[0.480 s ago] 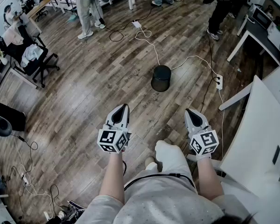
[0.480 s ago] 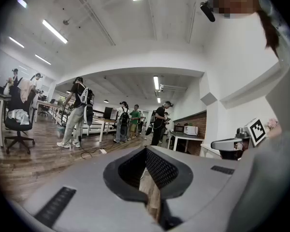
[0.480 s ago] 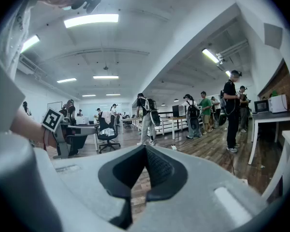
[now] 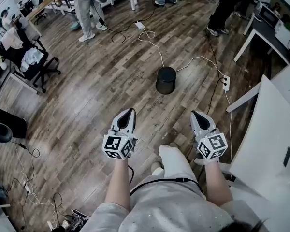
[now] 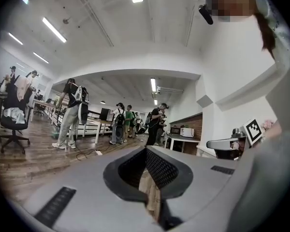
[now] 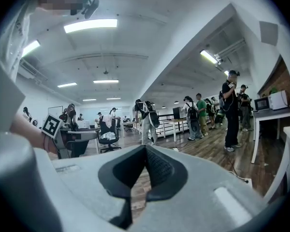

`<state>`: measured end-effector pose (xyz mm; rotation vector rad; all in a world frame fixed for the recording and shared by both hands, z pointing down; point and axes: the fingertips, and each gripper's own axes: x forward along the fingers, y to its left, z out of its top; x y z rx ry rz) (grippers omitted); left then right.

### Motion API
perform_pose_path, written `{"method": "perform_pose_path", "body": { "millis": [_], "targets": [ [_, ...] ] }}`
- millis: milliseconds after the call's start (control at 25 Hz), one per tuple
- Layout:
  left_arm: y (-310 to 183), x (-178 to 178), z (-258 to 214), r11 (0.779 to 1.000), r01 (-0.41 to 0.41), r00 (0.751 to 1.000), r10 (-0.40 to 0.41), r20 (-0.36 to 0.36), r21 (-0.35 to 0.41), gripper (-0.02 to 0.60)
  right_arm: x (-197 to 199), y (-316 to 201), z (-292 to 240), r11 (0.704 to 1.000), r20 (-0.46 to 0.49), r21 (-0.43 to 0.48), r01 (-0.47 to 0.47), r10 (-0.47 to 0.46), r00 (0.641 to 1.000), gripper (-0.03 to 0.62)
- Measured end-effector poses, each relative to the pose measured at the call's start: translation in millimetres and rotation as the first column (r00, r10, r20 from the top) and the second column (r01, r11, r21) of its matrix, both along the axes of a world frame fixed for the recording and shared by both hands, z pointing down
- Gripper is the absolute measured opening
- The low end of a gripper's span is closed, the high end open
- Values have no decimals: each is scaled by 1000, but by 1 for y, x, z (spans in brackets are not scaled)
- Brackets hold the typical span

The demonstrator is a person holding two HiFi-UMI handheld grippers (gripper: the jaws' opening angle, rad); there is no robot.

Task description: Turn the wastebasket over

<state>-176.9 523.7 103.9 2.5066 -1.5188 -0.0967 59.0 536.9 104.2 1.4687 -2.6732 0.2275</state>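
Note:
A black round wastebasket (image 4: 166,79) stands on the wooden floor ahead of me in the head view, with a flat closed top face showing. My left gripper (image 4: 128,113) is held level over the floor, well short of the basket, jaws shut with nothing between them. My right gripper (image 4: 197,115) is level with it to the right, also shut and empty. Each gripper view looks along its closed jaws, the left gripper (image 5: 146,151) and the right gripper (image 6: 145,151), into the room; the basket is hidden there.
A white cable (image 4: 159,50) runs across the floor past the basket to a power strip (image 4: 225,83). A white table (image 4: 266,124) stands at the right. An office chair (image 4: 36,62) and desks stand at the left. Several people stand at the far end.
The view has shifted slightly; the basket and the people sit a little higher in the frame. Both grippers stay in place, shut.

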Motion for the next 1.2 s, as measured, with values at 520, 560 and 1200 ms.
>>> {"method": "perform_pose_path", "body": {
  "millis": [520,560,1200],
  "targets": [
    [-81,15,45,997,-32,999,30,-32,-74,88,11,-88,58,994,26,-107,21,-18,1000,139],
    [-94,18,51,996,-36,999,33,-39,-87,96,14,-100,64,992,28,-121,23,-20,999,150],
    [-296,85,147,955,-76,994,49,-98,-288,121,82,-296,160,947,55,-321,-2,21,998,167]
  ]
}}
